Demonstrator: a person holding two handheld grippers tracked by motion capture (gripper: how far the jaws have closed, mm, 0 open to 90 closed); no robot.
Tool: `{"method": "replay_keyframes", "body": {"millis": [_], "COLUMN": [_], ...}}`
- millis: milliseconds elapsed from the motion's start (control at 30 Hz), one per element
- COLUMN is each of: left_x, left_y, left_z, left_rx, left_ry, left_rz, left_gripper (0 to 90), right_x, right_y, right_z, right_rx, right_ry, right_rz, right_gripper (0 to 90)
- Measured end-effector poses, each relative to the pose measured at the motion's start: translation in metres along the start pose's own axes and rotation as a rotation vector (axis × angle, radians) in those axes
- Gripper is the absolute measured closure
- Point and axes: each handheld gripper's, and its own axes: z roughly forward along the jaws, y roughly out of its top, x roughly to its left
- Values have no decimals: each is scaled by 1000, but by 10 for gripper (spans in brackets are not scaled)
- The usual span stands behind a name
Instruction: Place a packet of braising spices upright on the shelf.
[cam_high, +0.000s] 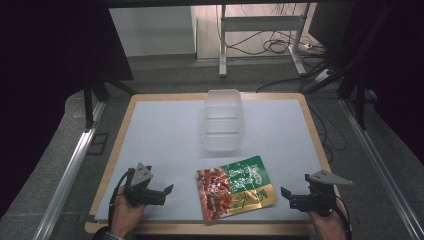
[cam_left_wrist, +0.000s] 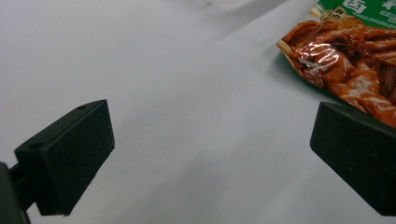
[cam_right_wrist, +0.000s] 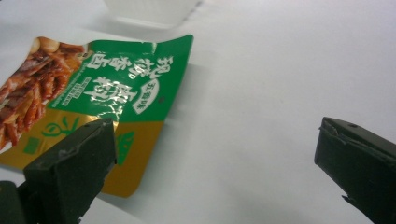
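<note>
A flat snack packet, green and gold with a red food picture, lies on the white mat near the table's front edge. Its red end reaches the upper right of the left gripper view; its green and gold part lies at the left of the right gripper view. A clear plastic box stands behind it at mid table. My left gripper is open to the packet's left, nothing between its jaws. My right gripper is open to the packet's right, also holding nothing.
The white mat covers a wooden board. Metal frame rails run along both sides of the table. Cables and a stand's legs lie on the floor beyond the far edge.
</note>
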Motion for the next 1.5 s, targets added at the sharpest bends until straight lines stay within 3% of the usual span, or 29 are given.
{"method": "replay_keyframes", "body": {"millis": [33,67,200,300,533,767,1000,1133,1333,1500], "left_x": [0,-1,-4,-7,-9,-5,-9,-11,-8,-9], "left_y": [-1,-1,0,1,0,-4,-3,-3,-3,-3], "left_z": [-2,-4,-4,-3,0,-2,2,2,1,1], "left_rx": [2,0,14,34,50,59,101,97,82,80], "left_ry": [-9,-10,-1,2,3,-5,16,21,30,33], "left_rz": [0,5,17,51,101,83,114,132,114,128], "left_gripper": [0,0,0,0,0,0,3,0,0,0], "right_x": [0,-1,-4,-9,-10,-9,-6,-4,-2,-3], "right_y": [0,-3,-6,-7,-7,-7,-4,-3,1,2], "right_z": [2,5,8,7,8,10,13,14,18,23], "right_rx": [8,53,82,73,70,74,72,57,36,33], "right_ry": [2,6,4,26,19,21,13,18,20,31], "right_rz": [-16,-78,-122,-109,-107,-105,-124,-125,-125,-126], "right_gripper": [0,0,0,0,0,0,0,0,0,0]}}
